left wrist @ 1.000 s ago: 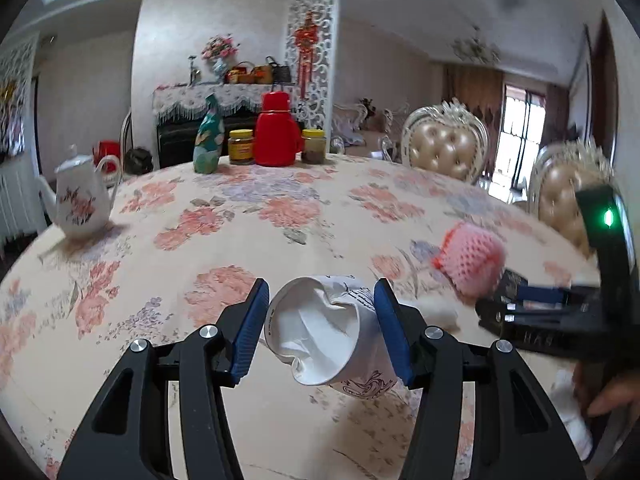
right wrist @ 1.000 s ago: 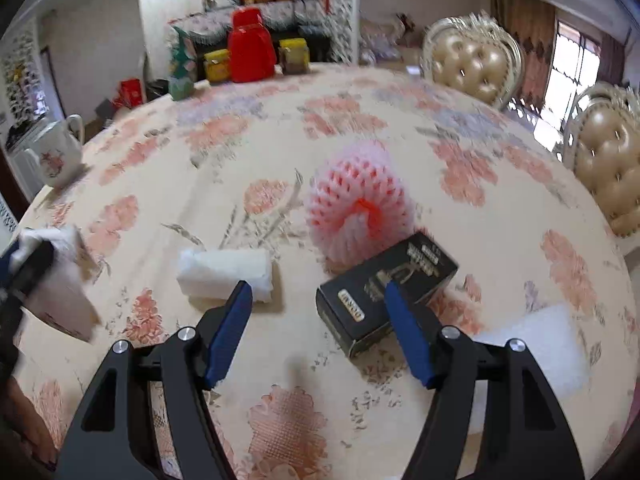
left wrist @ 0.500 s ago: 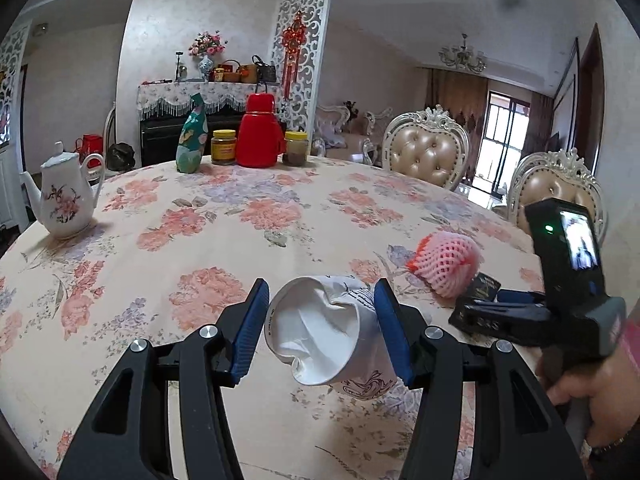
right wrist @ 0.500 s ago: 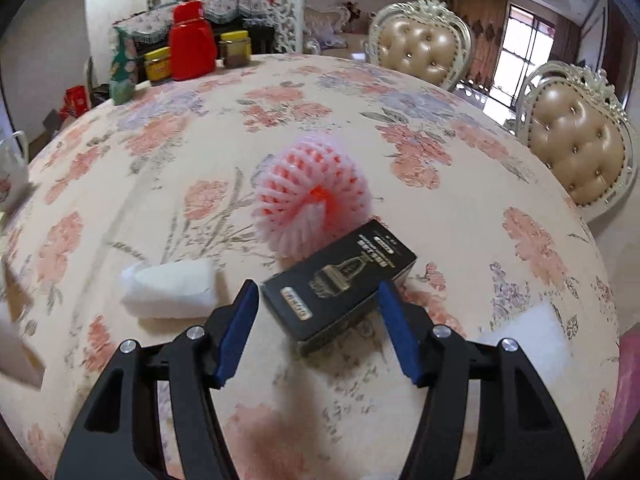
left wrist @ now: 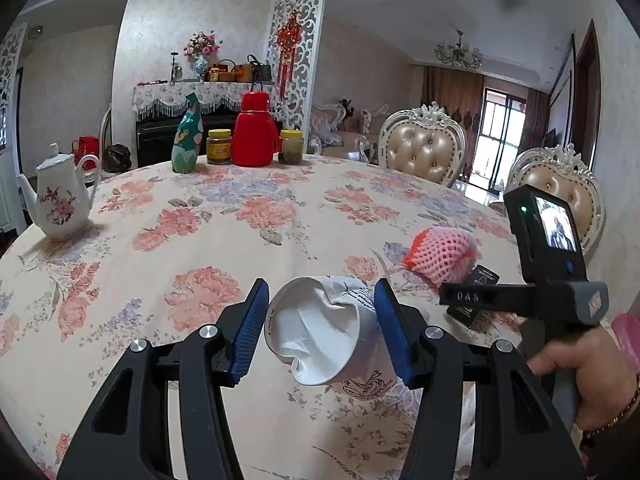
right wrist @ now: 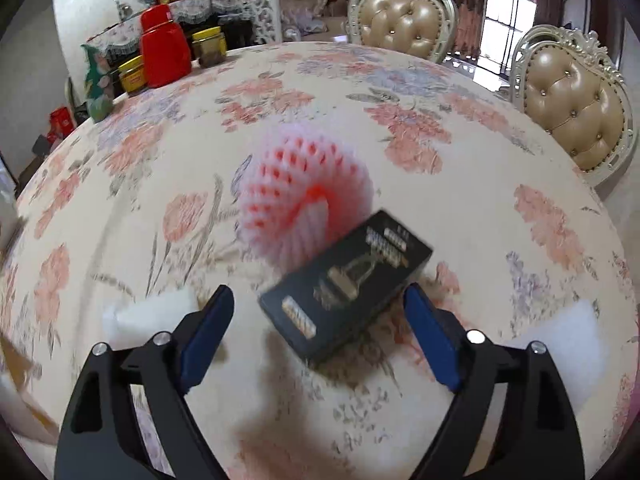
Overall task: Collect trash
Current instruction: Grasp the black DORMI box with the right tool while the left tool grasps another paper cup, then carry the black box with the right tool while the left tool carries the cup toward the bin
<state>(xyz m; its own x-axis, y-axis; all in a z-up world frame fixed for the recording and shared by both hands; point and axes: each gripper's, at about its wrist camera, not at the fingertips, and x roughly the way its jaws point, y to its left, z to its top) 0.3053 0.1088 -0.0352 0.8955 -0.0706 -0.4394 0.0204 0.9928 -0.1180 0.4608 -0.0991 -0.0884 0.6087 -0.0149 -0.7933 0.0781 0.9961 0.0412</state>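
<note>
Jaws of the left gripper (left wrist: 320, 330) clamp a crumpled paper cup (left wrist: 326, 340), while the right gripper (right wrist: 318, 334) spreads apart around a black box (right wrist: 346, 296).

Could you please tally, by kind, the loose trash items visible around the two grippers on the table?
Crushed paper cup: 1, clamped in the left gripper
Pink foam fruit net: 1
Black carton: 1, between the open fingers of the right gripper
White foam pieces: 2
Total: 5
</note>
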